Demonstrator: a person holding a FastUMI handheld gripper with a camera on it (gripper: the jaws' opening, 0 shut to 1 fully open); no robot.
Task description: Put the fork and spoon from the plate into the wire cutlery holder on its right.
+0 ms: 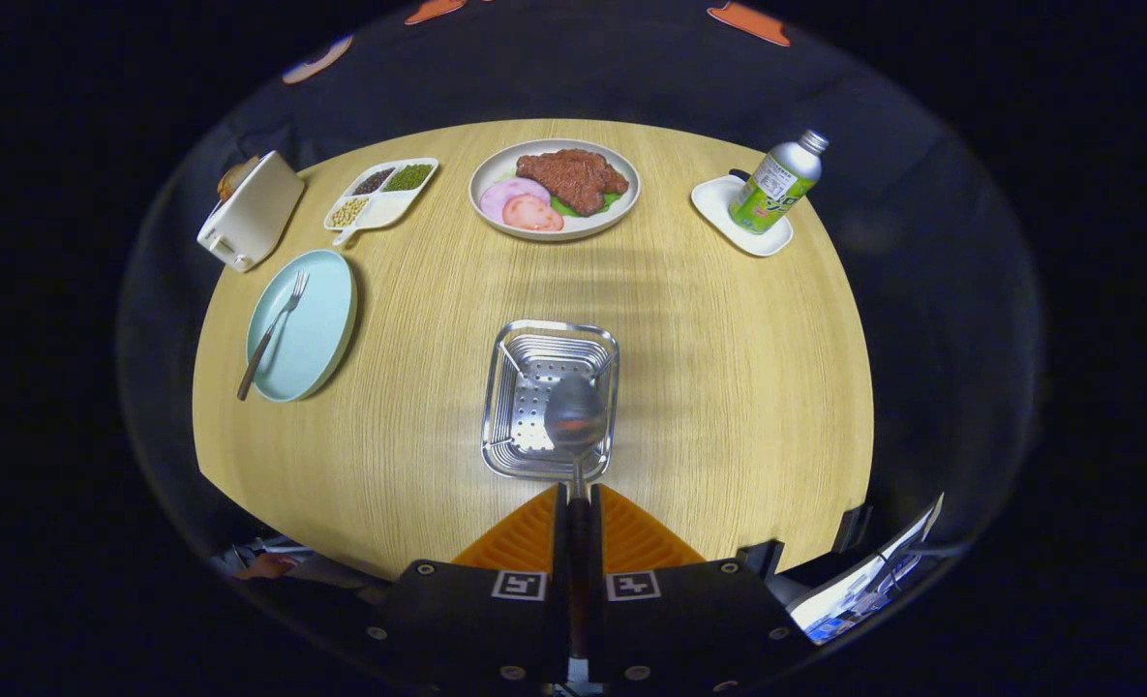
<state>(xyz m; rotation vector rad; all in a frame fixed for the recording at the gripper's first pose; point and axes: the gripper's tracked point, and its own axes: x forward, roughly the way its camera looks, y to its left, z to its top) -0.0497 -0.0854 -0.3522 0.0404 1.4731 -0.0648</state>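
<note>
While our gripper (578, 499) clenches the spoon (575, 416) over the holder (510, 387) just ahead, the fork (273, 334) lies on the plate (316, 334) far left.

Bare table (728, 387) around cutlery holder (534, 387)

The worktop (728, 368) looks like pale wood with fine straight grain and a matt finish. The cutlery holder (549, 399) is shiny perforated metal, and the spoon (575, 416) over it, clamped by its handle in the claw (579, 499), has a dull polished metal bowl. The fork (273, 334) is metal, lying on a smooth, softly glossy plate (316, 329). The bottle (776, 184) has a glossy label and a metal cap.
</note>
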